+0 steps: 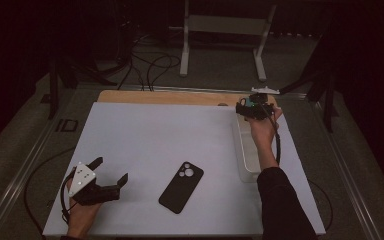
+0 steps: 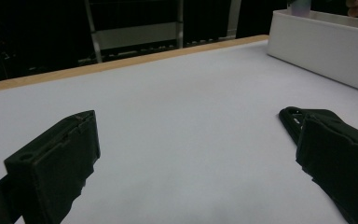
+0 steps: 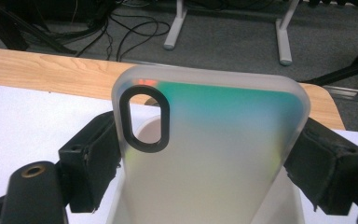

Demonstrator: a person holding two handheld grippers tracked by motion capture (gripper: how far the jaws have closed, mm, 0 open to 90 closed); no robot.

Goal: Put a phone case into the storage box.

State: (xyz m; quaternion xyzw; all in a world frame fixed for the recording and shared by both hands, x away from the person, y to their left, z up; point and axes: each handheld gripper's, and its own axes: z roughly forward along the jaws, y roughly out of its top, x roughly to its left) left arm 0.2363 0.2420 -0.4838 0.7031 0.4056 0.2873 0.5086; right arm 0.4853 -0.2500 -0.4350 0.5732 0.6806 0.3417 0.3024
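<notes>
Left gripper [image 1: 111,172] fingers spread, holding nothing, left of black case [image 1: 181,186] on surface [image 1: 145,135]. Right of black case, right gripper [image 3: 209,161] pinches frosted case [image 3: 209,154] above far end of white bin [image 1: 245,165].

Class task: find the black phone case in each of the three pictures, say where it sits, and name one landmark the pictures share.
High view: black phone case lies low centre on the white mat.
Left gripper view: its tip peeks past the right-hand jaw.
Right gripper view: not in it.
Shared landmark: the white bin.
</notes>
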